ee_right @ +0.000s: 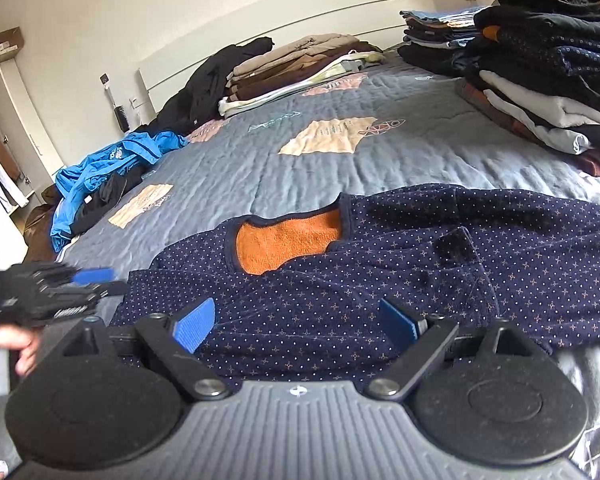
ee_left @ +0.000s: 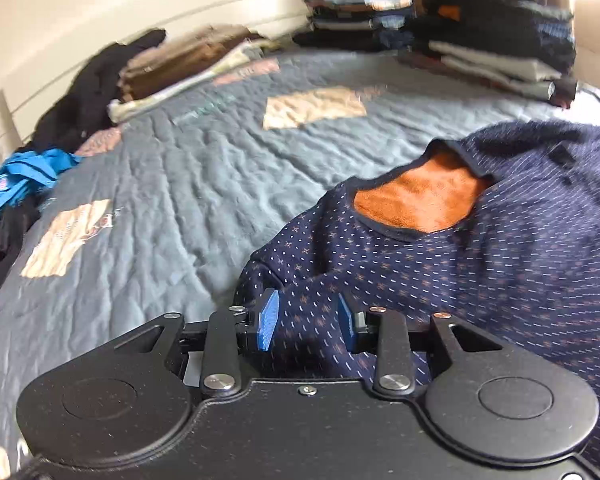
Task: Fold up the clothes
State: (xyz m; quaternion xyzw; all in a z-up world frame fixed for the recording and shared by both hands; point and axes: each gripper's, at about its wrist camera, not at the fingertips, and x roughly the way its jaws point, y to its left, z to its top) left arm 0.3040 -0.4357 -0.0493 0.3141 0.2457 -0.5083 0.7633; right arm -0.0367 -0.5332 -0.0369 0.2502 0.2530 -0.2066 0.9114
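Two wrist-cam views over a bed [ee_right: 260,168] w/ a grey-blue quilt. A navy dotted sweater [ee_right: 380,280] w/ orange fleece lining lies spread near the front edge, neck opening facing up, one sleeve already laid across the body. Folding looks partly begun; sides and hem not yet brought in.

The left gripper [ee_left: 308,322] sits over the sweater's left shoulder area, tilted downward. Its blue fingers [ee_left: 269,320] are narrowed but apart, cloth lying beneath them, not pinched (that view is motion-blurred, so contact is hard to judge). In the right view it appears at far left, blurred, w/ a bare hand [ee_right: 8,348] on its handle.

The right gripper [ee_right: 298,322] hovers low over the sweater's front edge, pointed down-forward, fingers spread wide, holding nothing.

Next move probably calls for both grippers to pinch an edge and carry it across, keeping the layers flat.

Folded stacks [ee_right: 540,72] sit at the far right; unfolded blue and black clothes [ee_right: 112,172] at the left.
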